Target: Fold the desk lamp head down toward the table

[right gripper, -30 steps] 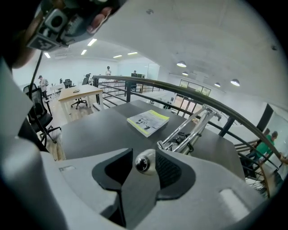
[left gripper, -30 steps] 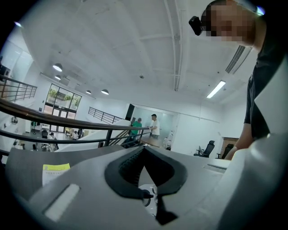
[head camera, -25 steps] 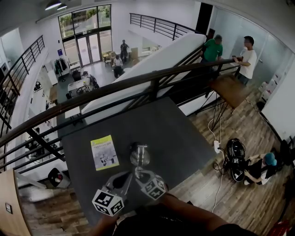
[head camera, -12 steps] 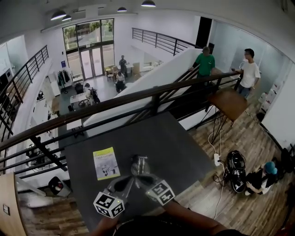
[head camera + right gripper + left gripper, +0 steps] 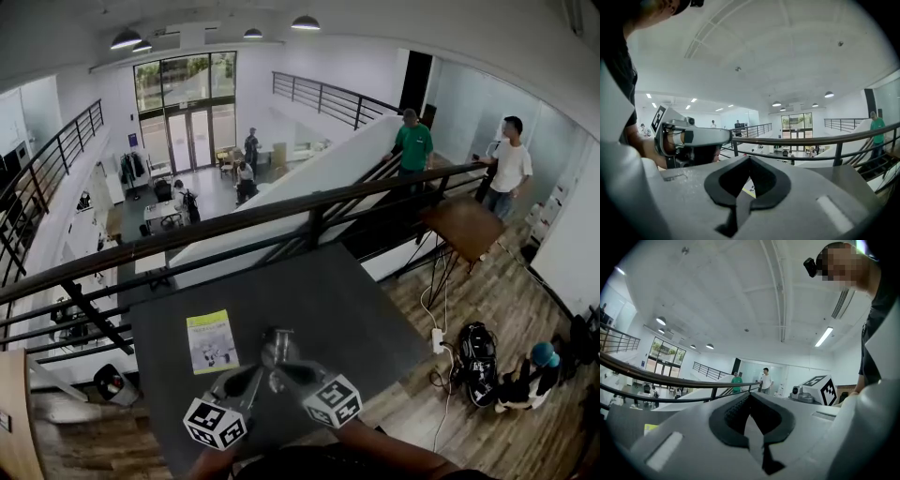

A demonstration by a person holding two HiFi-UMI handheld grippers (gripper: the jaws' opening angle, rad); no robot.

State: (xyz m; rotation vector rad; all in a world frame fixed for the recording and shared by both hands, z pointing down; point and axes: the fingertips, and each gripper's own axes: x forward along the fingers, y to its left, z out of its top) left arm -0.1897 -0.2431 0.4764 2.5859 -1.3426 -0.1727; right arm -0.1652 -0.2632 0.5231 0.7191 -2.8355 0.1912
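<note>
dark table (image 5: 330, 289) carries leaflet (image 5: 212, 341), desk lamp (image 5: 279, 346)

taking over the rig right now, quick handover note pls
Left gripper: fingers shut, nothing held.
Right gripper: fingers have just closed, nothing between them.
Things: the lamp stands on the table, right of the booklet, just ahead of both grippers. Neither holds it.
Done: cannot tell. From above, the fold of the lamp's head is not readable.
Left: check the head. If it is up, grip it and fold it down toward the table.
</note>
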